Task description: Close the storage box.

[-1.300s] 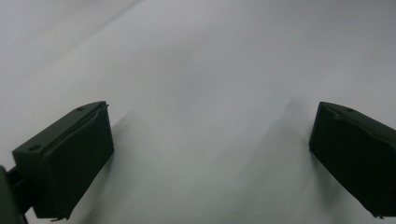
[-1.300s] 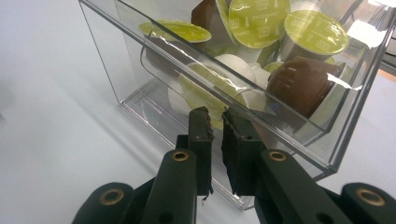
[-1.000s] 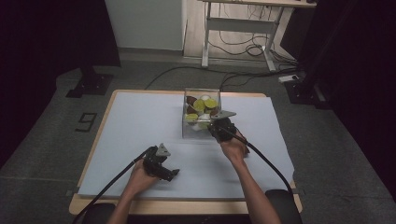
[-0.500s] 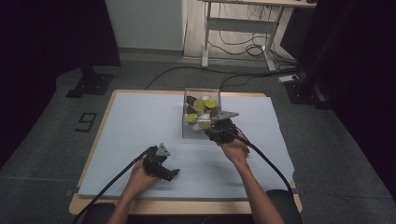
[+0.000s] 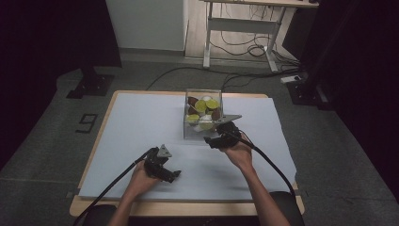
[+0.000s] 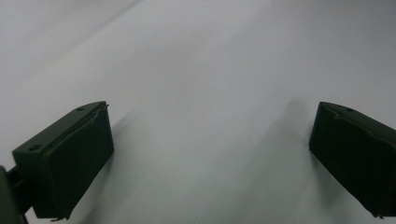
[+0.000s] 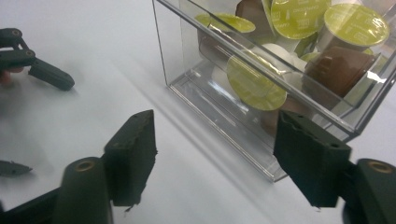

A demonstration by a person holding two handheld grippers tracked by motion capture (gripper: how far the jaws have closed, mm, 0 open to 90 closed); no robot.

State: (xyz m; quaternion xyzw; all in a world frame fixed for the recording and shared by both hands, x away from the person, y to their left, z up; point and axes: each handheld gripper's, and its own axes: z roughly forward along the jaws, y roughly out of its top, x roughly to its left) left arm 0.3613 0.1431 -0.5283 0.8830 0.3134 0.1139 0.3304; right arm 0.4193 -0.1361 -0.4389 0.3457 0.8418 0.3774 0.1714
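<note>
Coffee pods (image 5: 206,105), lime-lidded, brown and white, lie heaped in a clear plastic box (image 5: 190,133) that stands on the table (image 5: 141,117) toward its far edge, about midway between the left and right edges. In the right gripper view the box's near bottom corner sits just beyond the jaws, a green-lidded pod (image 7: 256,84) leaning against its front wall and a brown pod (image 7: 337,69) beside it.

Right gripper (image 5: 211,141) sits just in front of the box's near right corner, pointing leftward across the table, low over the pale sheet. Its jaws have just been opening and now stand well apart with nothing between them; only the bare sheet shows in the gap, and neither pad touches the box. The right hand (image 5: 239,155) holds it from behind, the forearm running back toward the near edge at a slant, the cable trailing off to the right.

Left gripper (image 5: 175,174) rests near the near edge, left of the middle, well apart from the box. The left hand (image 5: 143,175) grips its body, wrist low, forearm coming in from the near edge. Its jaws are spread wide and hold nothing, with plain sheet between them in the left gripper view.
</note>
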